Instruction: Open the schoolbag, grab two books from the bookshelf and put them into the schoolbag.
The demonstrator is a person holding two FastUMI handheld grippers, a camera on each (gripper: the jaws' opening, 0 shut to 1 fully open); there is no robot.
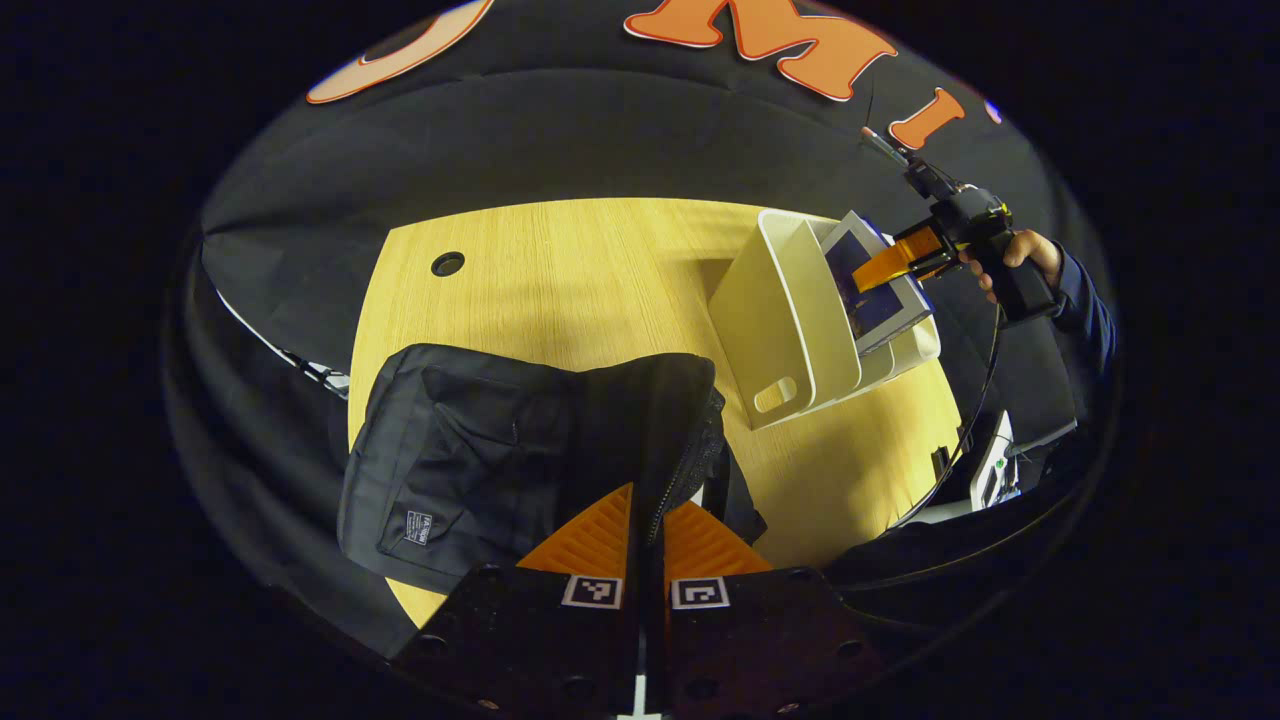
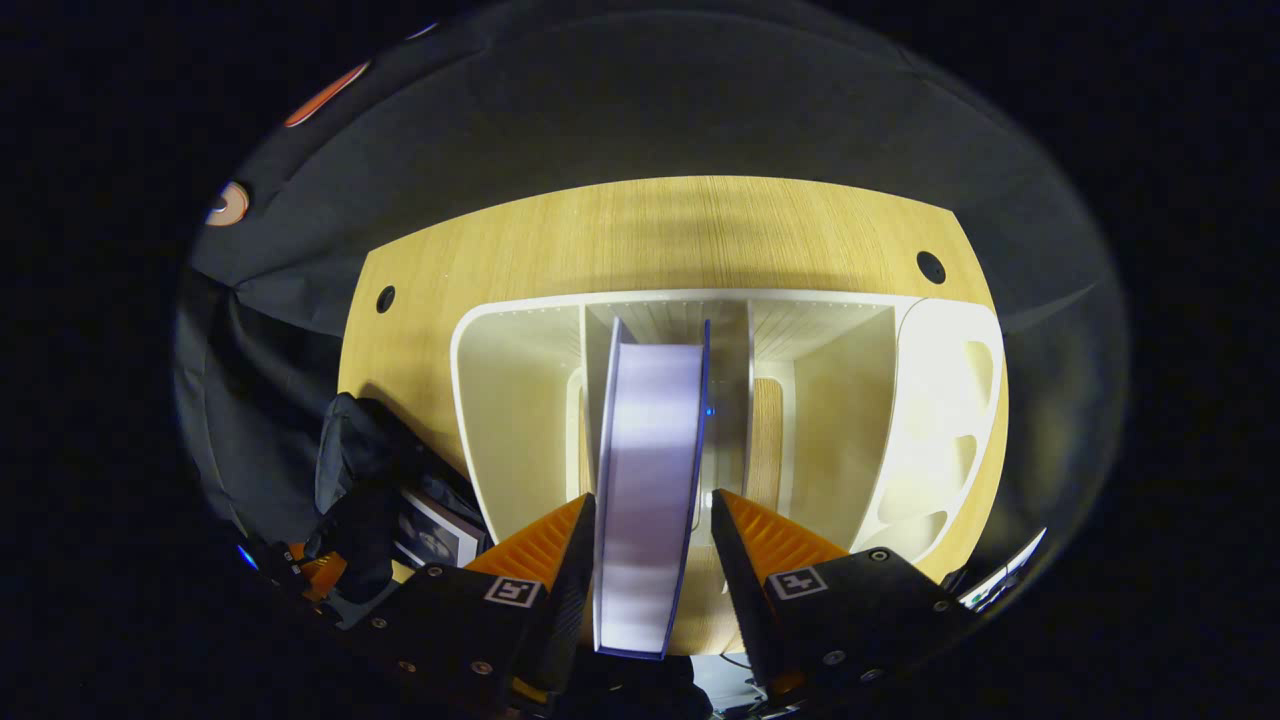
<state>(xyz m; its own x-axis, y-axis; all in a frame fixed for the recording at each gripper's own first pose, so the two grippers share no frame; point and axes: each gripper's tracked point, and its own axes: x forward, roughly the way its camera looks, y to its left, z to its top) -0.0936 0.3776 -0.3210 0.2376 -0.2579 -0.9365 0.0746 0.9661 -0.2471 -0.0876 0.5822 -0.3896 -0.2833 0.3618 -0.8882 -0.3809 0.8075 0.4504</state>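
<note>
The black schoolbag (image 1: 480,450) lies on the wooden table (image 1: 560,280). My left gripper (image 1: 648,520) is shut on the bag's zipper edge and holds that flap up. To the right stands the white bookshelf (image 1: 770,320) with a book (image 1: 880,300) rising out of it, my right gripper (image 1: 895,262) at its top corner. In the right gripper view I look down into the bookshelf (image 2: 520,400). The upright book (image 2: 650,470) stands between the fingers of my right gripper (image 2: 650,530), with a small gap on the right side. Another book (image 2: 435,535) shows in the schoolbag (image 2: 360,470).
A hand (image 1: 1025,255) in a dark sleeve holds the right gripper. The table has round cable holes (image 1: 447,264) (image 2: 931,267). Cables and a white device (image 1: 990,465) sit past the table's right edge. Black cloth surrounds the table.
</note>
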